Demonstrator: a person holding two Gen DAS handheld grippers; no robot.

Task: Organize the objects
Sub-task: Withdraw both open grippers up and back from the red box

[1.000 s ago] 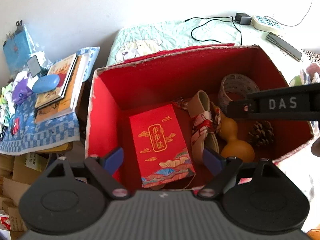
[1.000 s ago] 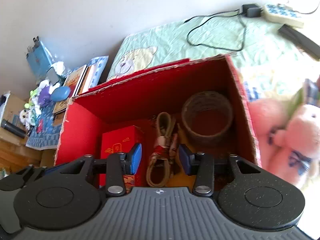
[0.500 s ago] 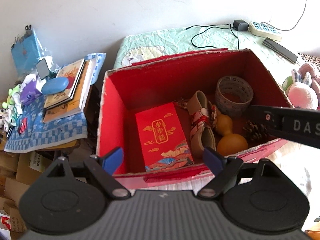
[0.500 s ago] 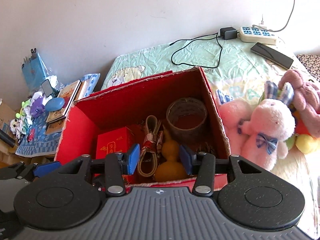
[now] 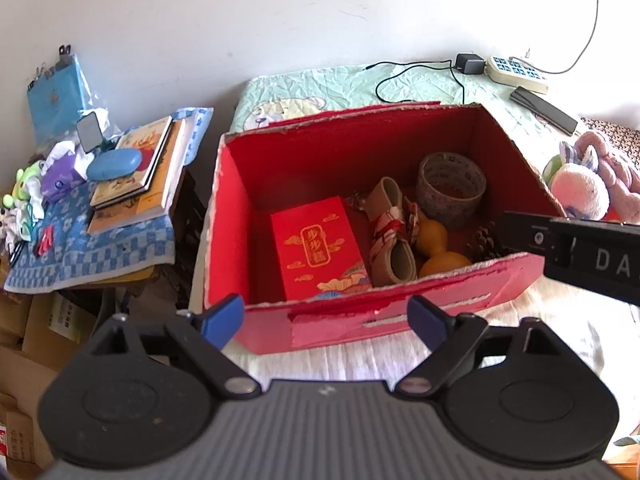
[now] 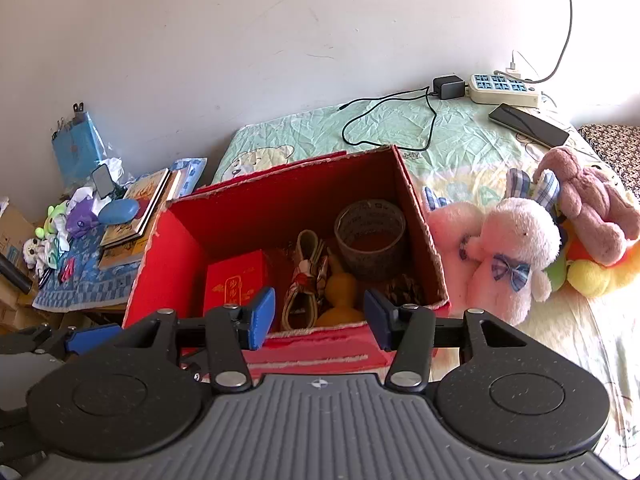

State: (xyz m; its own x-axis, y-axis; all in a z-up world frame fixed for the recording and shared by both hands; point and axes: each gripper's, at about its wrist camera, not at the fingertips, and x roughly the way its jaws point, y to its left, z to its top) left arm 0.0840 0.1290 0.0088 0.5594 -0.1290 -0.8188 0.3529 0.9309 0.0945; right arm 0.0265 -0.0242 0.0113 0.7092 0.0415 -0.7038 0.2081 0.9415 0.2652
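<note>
Both the left hand-held gripper (image 5: 324, 318) and the right hand-held gripper (image 6: 318, 320) have just opened empty above the open red cardboard box (image 5: 360, 320), whose smooth orange gourd (image 6: 340, 286), probably light and slippery, looks best pinched at its narrow waist.

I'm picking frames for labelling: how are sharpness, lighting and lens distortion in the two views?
Left wrist view: sharp, daylit; the red box is well lit and its rim bows from the fisheye. Right wrist view: equally sharp; the box floor is shaded, the pink plush rabbit brightly lit; corners vignette dark.

Black hand-held gripper (image 6: 319, 316), blue fingertips (image 6: 262, 312), silver screws.
</note>
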